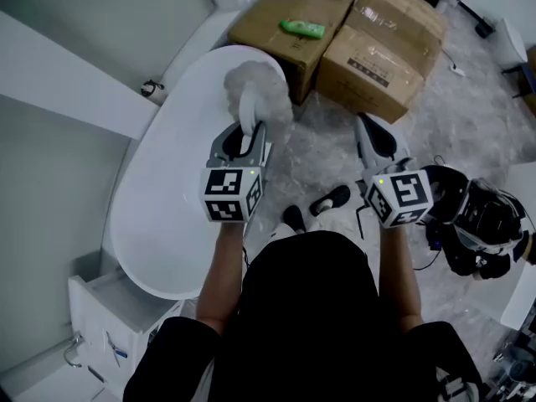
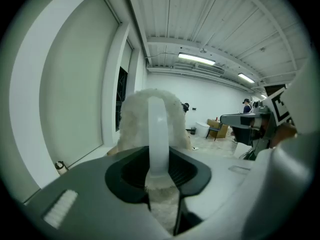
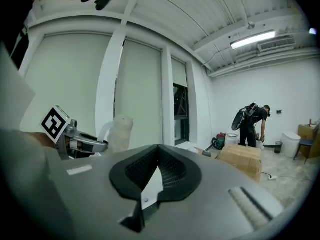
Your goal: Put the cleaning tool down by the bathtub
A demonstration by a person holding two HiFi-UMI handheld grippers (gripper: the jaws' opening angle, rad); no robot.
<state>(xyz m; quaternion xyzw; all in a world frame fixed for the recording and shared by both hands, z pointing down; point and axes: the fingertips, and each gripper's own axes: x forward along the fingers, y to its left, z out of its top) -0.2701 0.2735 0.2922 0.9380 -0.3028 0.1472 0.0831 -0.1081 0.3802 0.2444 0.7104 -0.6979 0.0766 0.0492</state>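
Note:
The cleaning tool (image 1: 255, 90) is a fluffy white duster head on a white plastic handle. My left gripper (image 1: 248, 132) is shut on that handle and holds the head up over the right end of the white oval bathtub (image 1: 163, 182). In the left gripper view the handle (image 2: 156, 134) runs up between the black pads, with the fluffy head behind it. My right gripper (image 1: 373, 128) hangs over the floor to the right of the tub, jaws together, with nothing in them. The right gripper view shows its pads meeting at the tip (image 3: 159, 156) and the duster (image 3: 120, 131) off to the left.
Two cardboard boxes (image 1: 293, 23) (image 1: 385, 53) stand on the floor beyond the tub, a green object (image 1: 301, 28) on the left one. A white cabinet (image 1: 109, 308) sits at the tub's near end. Black gear (image 1: 477, 224) lies at right. A person (image 3: 252, 121) bends over farther off.

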